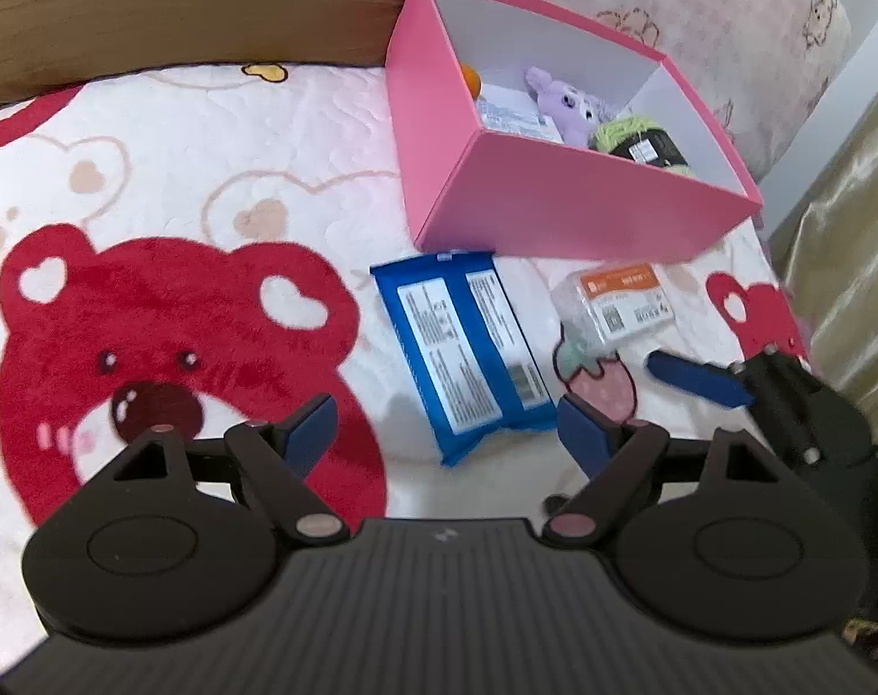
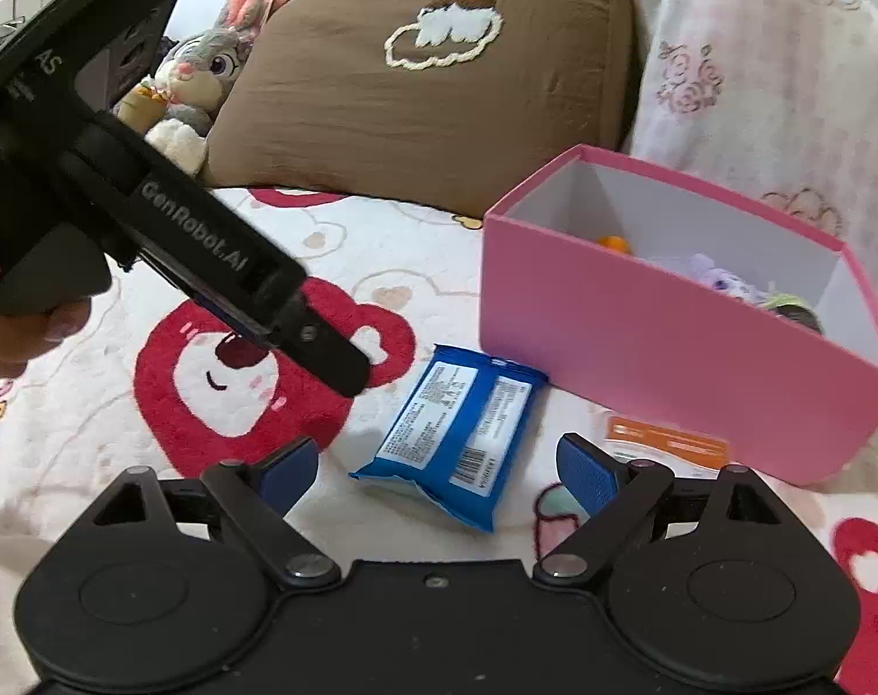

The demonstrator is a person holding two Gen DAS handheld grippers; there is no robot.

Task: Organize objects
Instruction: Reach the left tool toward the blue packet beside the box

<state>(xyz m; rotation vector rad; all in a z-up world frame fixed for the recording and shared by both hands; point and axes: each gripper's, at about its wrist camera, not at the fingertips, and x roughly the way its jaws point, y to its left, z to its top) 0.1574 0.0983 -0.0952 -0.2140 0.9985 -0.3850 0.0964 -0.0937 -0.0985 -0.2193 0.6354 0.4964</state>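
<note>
Only your right view showed the grey bunny plush (image 2: 198,72) by the brown pillow (image 2: 416,104). Your left gripper (image 1: 447,425) and right gripper (image 2: 439,472) both had jaws apart, empty, above the blue packet (image 1: 465,347) on the bear blanket (image 1: 167,174), near the pink box (image 1: 555,202).

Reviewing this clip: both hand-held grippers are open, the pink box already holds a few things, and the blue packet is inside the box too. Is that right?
Not quite. The blue packet is not in the pink box; the left wrist view shows it lying on the blanket just in front of the box. The rest stands: the left hand-held gripper and right hand-held gripper are open, and the box already holds a few things.
</note>
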